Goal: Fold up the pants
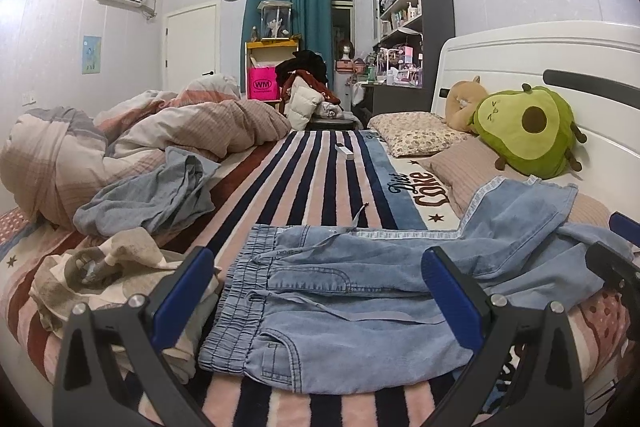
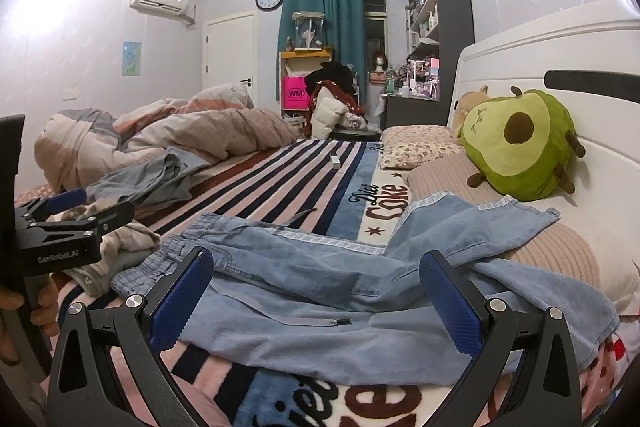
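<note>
Light blue denim pants (image 1: 352, 291) lie spread across the striped blanket (image 1: 320, 179). Their elastic waistband (image 1: 240, 283) is to the left. One leg (image 1: 520, 203) runs up onto a pillow at the right, the other toward the right edge. My left gripper (image 1: 318, 293) hovers open just in front of the waist and hip area, holding nothing. In the right wrist view the pants (image 2: 320, 291) fill the foreground. My right gripper (image 2: 316, 303) is open over the thigh and leg part with nothing between its pads. The left gripper (image 2: 76, 215) shows at the left, held by a hand (image 2: 40, 307).
A beige patterned garment (image 1: 112, 267) lies left of the waistband, with a grey-blue garment (image 1: 160, 195) behind it and a bunched duvet (image 1: 140, 131) beyond. An avocado plush (image 1: 528, 131), pillows (image 1: 416, 133) and the white headboard (image 1: 520, 59) stand at the right. A small white object (image 1: 345, 151) rests mid-blanket.
</note>
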{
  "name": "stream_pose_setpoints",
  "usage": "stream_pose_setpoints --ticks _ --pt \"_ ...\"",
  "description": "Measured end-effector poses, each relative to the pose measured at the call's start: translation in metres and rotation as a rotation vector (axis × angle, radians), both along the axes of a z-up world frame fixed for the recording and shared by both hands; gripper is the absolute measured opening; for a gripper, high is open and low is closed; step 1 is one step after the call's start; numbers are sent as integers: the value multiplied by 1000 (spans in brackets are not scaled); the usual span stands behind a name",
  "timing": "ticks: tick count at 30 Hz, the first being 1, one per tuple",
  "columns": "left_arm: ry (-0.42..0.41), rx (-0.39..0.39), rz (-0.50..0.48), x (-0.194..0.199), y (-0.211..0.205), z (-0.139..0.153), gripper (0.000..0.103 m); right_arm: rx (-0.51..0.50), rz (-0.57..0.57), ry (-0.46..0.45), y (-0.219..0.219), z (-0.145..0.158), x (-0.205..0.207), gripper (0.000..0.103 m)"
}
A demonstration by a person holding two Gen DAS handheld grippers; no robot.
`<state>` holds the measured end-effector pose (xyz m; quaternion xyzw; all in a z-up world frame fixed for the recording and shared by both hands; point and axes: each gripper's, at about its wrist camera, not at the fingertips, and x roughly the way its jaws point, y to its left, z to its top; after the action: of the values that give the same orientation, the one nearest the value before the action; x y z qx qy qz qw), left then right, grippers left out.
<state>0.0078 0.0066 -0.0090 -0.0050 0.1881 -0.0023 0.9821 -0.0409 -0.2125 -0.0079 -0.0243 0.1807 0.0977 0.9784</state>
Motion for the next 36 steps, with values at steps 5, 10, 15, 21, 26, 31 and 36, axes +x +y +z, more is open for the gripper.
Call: stream_pose_setpoints --ticks 5,10,15,21,26,31,36 --pt "8 -33 -12 3 0 -1 103 -9 -21 1 -4 0 0 103" --pt "9 -15 -14 3 -3 -1 102 -11 -37 -8 -7 -2 -2 103" --pt "7 -13 -14 3 -3 -1 103 -4 -35 -10 -7 -1 -2 103" --pt "9 -11 -13 3 -3 -1 103 0 -30 -13 -7 -1 -3 103" --pt "9 -11 -13 3 -3 -1 103 4 -37 -17 -8 -1 -4 103" --pt "10 -10 -13 3 -3 -1 103 17 -40 -15 -10 -1 -5 103" --pt "12 -10 -13 2 -3 -1 103 19 -40 -17 -11 -1 -5 103"
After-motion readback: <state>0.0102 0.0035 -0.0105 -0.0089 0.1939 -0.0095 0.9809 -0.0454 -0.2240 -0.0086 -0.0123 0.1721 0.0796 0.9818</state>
